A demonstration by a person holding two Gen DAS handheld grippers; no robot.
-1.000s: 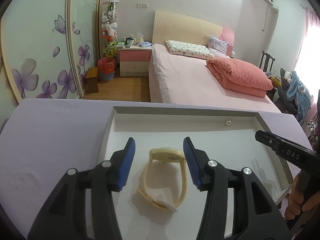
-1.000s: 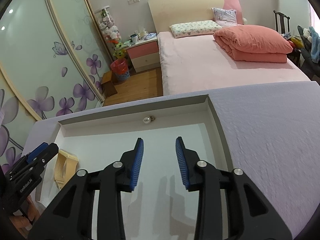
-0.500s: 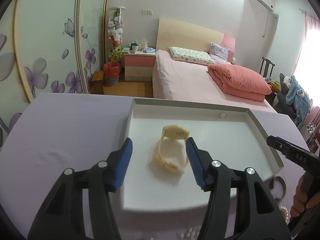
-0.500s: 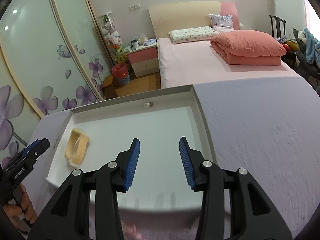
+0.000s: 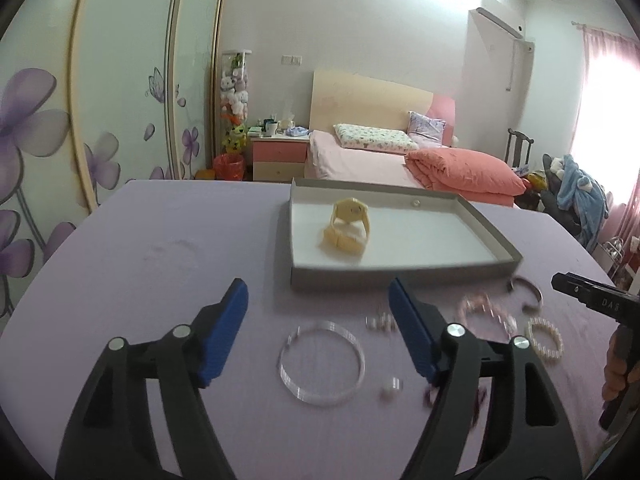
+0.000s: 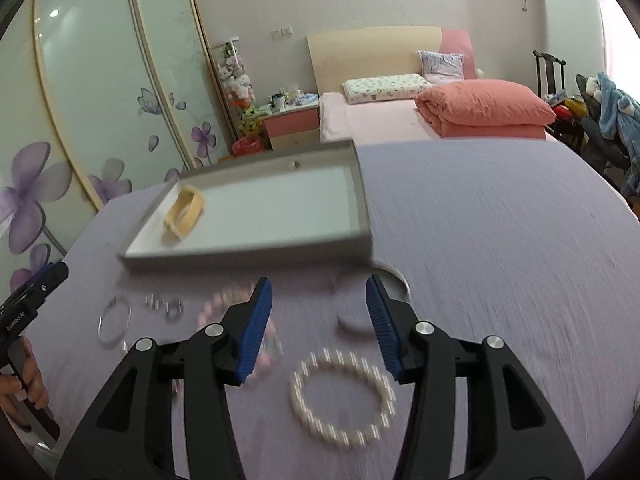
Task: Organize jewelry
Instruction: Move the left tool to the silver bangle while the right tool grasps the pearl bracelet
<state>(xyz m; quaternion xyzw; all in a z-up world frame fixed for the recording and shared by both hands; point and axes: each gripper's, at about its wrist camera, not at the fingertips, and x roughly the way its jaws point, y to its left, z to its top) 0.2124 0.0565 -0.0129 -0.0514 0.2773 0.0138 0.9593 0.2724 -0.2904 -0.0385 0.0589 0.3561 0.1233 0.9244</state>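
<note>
Left wrist view: the left gripper (image 5: 318, 330) is empty, jaws opening, above a clear bangle (image 5: 322, 363) at lower centre; the watch (image 5: 349, 227) lies in the tray (image 5: 400, 270), upper centre.

Right wrist view: the right gripper (image 6: 319, 322) is empty, jaws opening, over a pearl bracelet (image 6: 343, 396) at bottom centre.

Shallow grey rectangular tray with white floor (image 5: 486, 222) (image 6: 362, 184) — lies on the lilac tablecloth. Inside, near its left wall: 1 cream-yellow plastic wristwatch (image 5: 349, 226) (image 6: 185, 212), strap buckled into a loop, face tilted up. At the far wall: 1 small pearl-like bead (image 5: 416, 203) (image 6: 295, 164).

Loose on the cloth before the tray:
- clear plastic bangle (image 5: 322, 362) (image 6: 115, 322), flat
- white pearl bead bracelet (image 5: 544, 339) (image 6: 344, 396), flat, closed ring
- pink bead bracelet (image 5: 486, 312) (image 6: 230, 298), blurred
- silver open cuff bangle (image 5: 526, 292) (image 6: 394, 280)
- small silver rings (image 5: 380, 322) (image 6: 164, 305), clustered
</note>
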